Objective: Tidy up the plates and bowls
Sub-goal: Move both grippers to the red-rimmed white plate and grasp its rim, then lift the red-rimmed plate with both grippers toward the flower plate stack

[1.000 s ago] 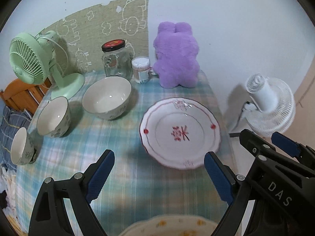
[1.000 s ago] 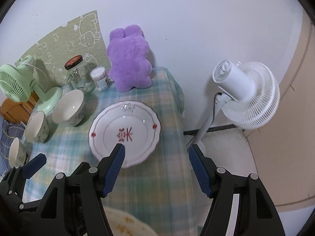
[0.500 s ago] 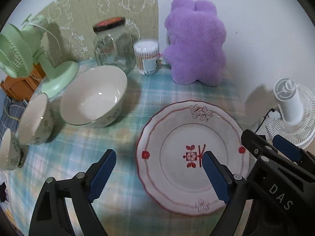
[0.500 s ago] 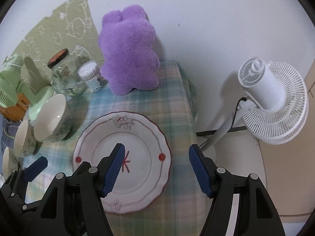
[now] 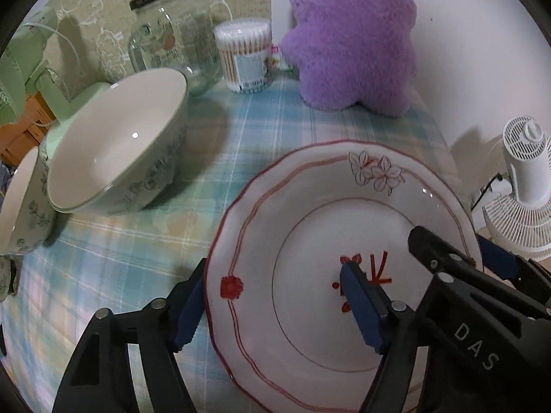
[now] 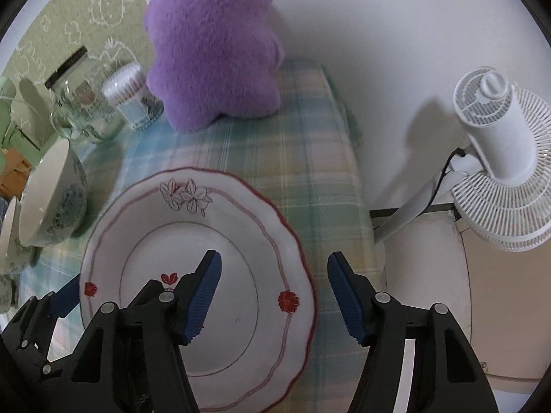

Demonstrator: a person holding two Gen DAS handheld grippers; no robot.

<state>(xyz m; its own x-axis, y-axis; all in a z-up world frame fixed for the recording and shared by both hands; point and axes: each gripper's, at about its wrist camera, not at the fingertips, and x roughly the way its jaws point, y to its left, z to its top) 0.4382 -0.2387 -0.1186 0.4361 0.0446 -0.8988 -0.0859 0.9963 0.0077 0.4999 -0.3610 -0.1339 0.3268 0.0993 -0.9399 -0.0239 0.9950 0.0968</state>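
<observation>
A white plate with a red rim and red flower marks (image 5: 310, 241) lies on the checked tablecloth; it also shows in the right wrist view (image 6: 227, 241). My left gripper (image 5: 275, 306) is open and straddles the plate's left rim, one finger outside, one over the middle. My right gripper (image 6: 275, 292) is open and straddles the plate's right rim. A large white bowl (image 5: 113, 144) stands left of the plate, with a smaller bowl (image 5: 20, 206) further left.
A purple plush toy (image 5: 351, 34), a tub of cotton swabs (image 5: 244, 55) and a glass jar (image 5: 168, 34) stand at the back by the wall. A green fan (image 5: 20, 69) is at far left. A white floor fan (image 6: 499, 158) stands beyond the table's right edge (image 6: 361, 206).
Both grippers have moved forward and down to the plate, and each now straddles one side of its rim. Nothing on the table has moved.
</observation>
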